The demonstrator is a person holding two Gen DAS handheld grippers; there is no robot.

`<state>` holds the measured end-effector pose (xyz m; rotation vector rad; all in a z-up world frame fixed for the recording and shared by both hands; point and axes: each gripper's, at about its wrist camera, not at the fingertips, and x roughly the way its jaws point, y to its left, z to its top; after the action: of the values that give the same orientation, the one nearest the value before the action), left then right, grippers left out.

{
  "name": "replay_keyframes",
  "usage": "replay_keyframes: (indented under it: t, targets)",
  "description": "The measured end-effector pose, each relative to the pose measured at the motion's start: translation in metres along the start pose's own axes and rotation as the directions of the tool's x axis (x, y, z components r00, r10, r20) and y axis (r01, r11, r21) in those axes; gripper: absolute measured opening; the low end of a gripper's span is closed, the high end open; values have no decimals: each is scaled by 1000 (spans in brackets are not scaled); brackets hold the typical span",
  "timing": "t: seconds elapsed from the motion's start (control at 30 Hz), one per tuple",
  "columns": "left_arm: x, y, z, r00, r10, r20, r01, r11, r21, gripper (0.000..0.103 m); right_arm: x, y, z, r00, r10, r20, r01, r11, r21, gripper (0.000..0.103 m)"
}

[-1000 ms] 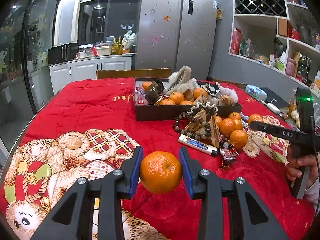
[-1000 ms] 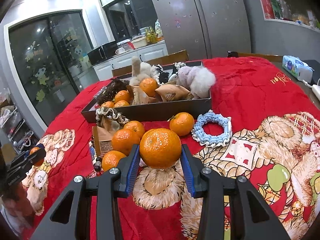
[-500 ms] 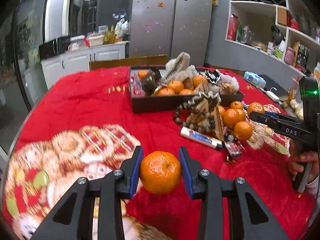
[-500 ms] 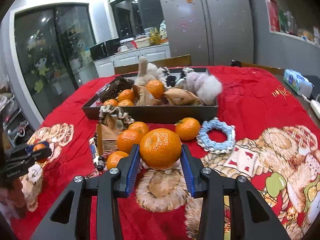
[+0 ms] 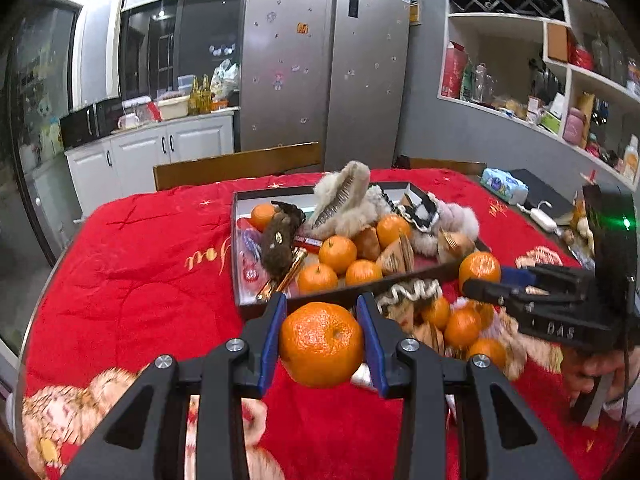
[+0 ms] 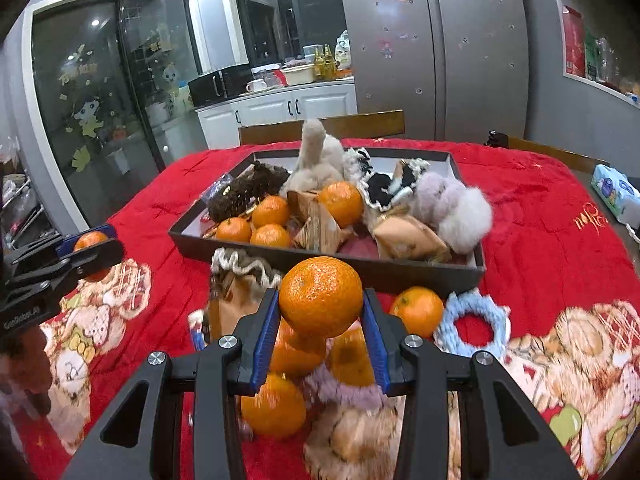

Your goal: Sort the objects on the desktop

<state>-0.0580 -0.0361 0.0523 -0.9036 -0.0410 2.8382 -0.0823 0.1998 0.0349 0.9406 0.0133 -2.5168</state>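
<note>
We are gripping 1 mandarin [image 5: 321, 344] in our left gripper [image 5: 321, 340], its blue pads pressing both sides, just short of the dark tray [image 5: 436, 270] on the red blanket [image 5: 132, 272]. Our right gripper [image 6: 321, 328] is clamping a 2nd mandarin [image 6: 321, 296] above loose mandarins [image 6: 417, 311], with a blue scrunchie [image 6: 472, 322] lying rightmost.

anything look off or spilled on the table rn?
Nothing spilled or damaged. The dark tray is heaped: a fluffy hair claw sticks up above its rim. Loose oranges, a blue scrunchie and snack packets are still on the red cloth. Each hand-held gripper holds an orange.
</note>
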Motion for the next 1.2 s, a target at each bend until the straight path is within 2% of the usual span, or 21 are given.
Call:
replay_keyframes:
  t: [0.17,0.5,0.73,0.83,0.97,1.2]
  targets:
    - [29,0,16,1000,6,3,-6,1000,15,38,14,-2,16,1000,8,0,-8,1000,4,39]
    - [89,-3,43,998,-58,15,59,997,-40,38,54,-14,48,1000,0,-24,1,999,39,39]
    - [132,0,38,995,-71,-63,67,996,-56,38,79,-13,55,998,-53,-29,54,999,5,39]
    - [137,-3,35,998,-45,-32,45,999,-19,38,84,-15,54,998,-59,-15,59,998,-2,39]
    - [137,-8,34,999,-46,-27,46,999,6,38,82,-16,50,997,-72,10,73,997,-27,39]
    - [135,-3,32,998,-56,-24,56,998,-3,38,78,-11,43,996,-86,29,87,994,-60,39]
